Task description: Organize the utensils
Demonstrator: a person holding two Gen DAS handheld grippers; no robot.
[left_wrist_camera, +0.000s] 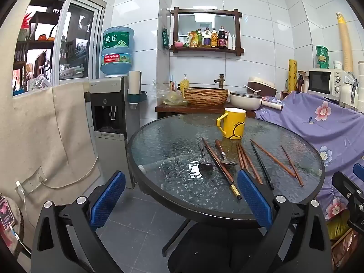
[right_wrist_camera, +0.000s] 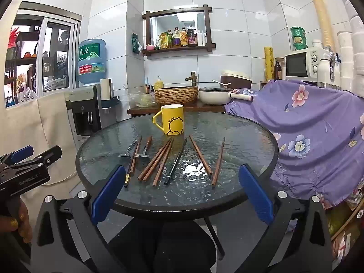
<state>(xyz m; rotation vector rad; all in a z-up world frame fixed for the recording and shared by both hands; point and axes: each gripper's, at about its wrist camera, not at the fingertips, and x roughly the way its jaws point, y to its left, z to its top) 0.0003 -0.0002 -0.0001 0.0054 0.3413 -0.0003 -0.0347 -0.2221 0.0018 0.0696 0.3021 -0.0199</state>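
A: Going left to right across the round glass table (right_wrist_camera: pixel 254 182), what is lying there?

B: A metal spoon (right_wrist_camera: pixel 127 152) is sitting furthest left, then a dark chopstick with a gold band (right_wrist_camera: pixel 132 166) crossing beside it, then a wooden-handled fork (right_wrist_camera: pixel 144 151). After that a bunch of brown chopsticks (right_wrist_camera: pixel 157 162) is fanning out, touching each other near the top. A black chopstick (right_wrist_camera: pixel 176 161) is lying alone, and two more brown chopsticks (right_wrist_camera: pixel 210 159) are resting apart on the right. The yellow mug (right_wrist_camera: pixel 170 119) is standing upright behind them all, empty as far as I can tell.

A: And the grippers?

B: Both are hovering off the near edge of the table, holding nothing. The left gripper (left_wrist_camera: pixel 180 200) is spreading its blue pads wide, and the right gripper (right_wrist_camera: pixel 182 195) is doing the same.

A: So nothing is gathered yet. How should the first pick go?

B: I'd guess the mug is serving as the holder. Each gripper is facing its own half, so the left is best placed for the spoon and fork, the right for the loose pair. Thin sticks on glass are likely slipping, so I'd be closing across the shaft near its middle, pads square to it, taking one at a time and leaving the touching bunch for later.

A: Any risk?

B: Knocking the mug over while dropping a piece in at a tilt.
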